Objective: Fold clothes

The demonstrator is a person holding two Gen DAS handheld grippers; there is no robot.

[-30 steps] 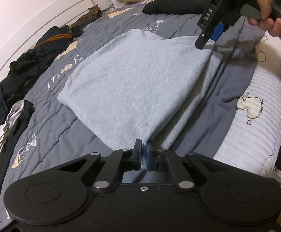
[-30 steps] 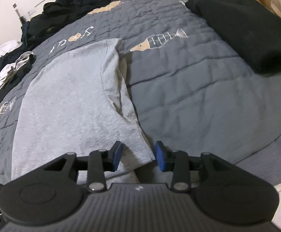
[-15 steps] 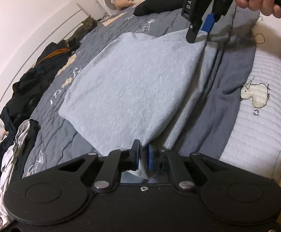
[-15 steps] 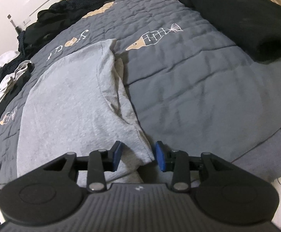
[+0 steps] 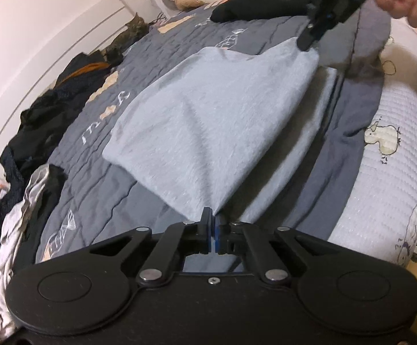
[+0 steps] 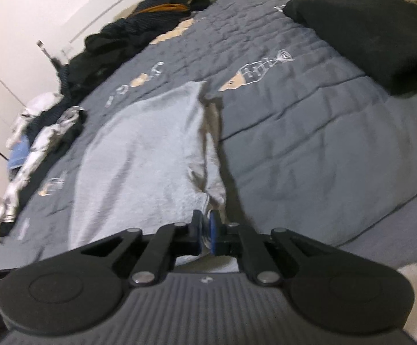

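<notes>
Two handheld grippers share one build: the left gripper [image 5: 212,230] has matte black linkage arms, silver pivot screws, round black housings and blue-padded fingertips [image 5: 216,231]; the right gripper [image 6: 204,230] adds a ribbed grey body.

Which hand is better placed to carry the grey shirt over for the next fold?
Neither alone, probably. The left gripper and the right gripper are each shut on a corner of the grey T-shirt, so both look set to swing it over together.
</notes>
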